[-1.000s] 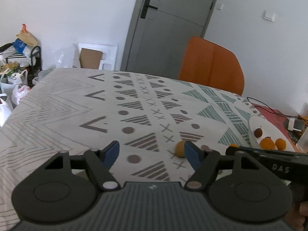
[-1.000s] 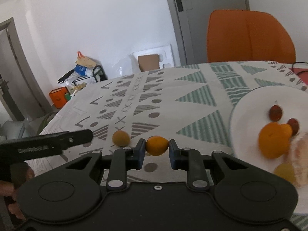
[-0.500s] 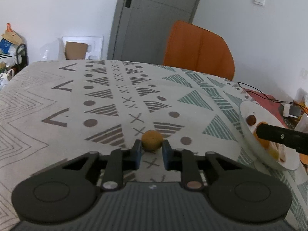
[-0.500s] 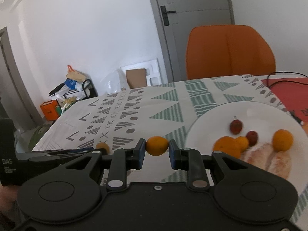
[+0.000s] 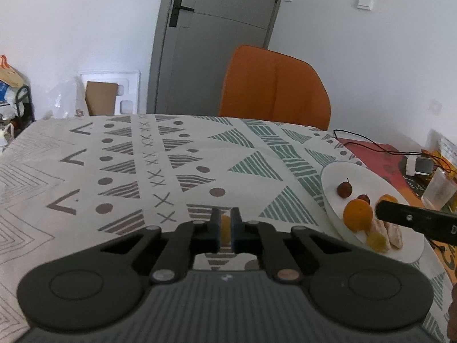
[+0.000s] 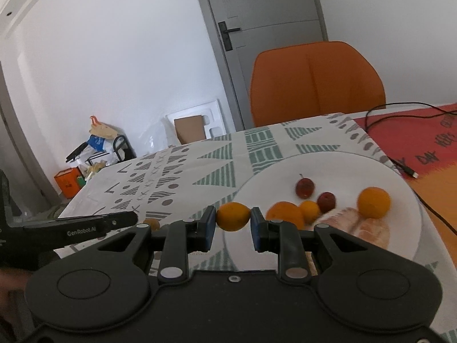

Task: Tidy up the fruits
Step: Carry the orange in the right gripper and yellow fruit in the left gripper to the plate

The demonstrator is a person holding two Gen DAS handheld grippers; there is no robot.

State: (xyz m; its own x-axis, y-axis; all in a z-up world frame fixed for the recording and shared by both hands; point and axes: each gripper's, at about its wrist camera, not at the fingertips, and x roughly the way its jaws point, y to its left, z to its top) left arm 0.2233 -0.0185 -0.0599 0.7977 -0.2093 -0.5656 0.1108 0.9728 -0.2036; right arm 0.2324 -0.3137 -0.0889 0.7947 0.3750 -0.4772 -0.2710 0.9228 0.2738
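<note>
My left gripper (image 5: 225, 228) is shut on a small yellow-brown fruit (image 5: 225, 228), squeezed narrow between its blue pads, above the patterned tablecloth. My right gripper (image 6: 232, 220) is shut on a small orange fruit (image 6: 232, 220) and holds it over the left rim of the white plate (image 6: 400, 177). The plate holds oranges (image 6: 373, 202), two dark red fruits (image 6: 305, 186) and peeled citrus segments (image 6: 362, 227). The plate (image 5: 334, 177) also shows at the right of the left wrist view, with the right gripper's finger (image 5: 414, 220) over it.
An orange chair (image 5: 274, 88) stands behind the table's far edge. A black cable (image 6: 400, 108) and a red mat (image 6: 422, 143) lie right of the plate. A plastic cup (image 5: 438, 188) and white charger (image 5: 420, 167) sit at the far right.
My left gripper has closed tighter on the yellow-brown fruit and lifted it. My right gripper has carried the orange fruit rightward to the plate's rim.
</note>
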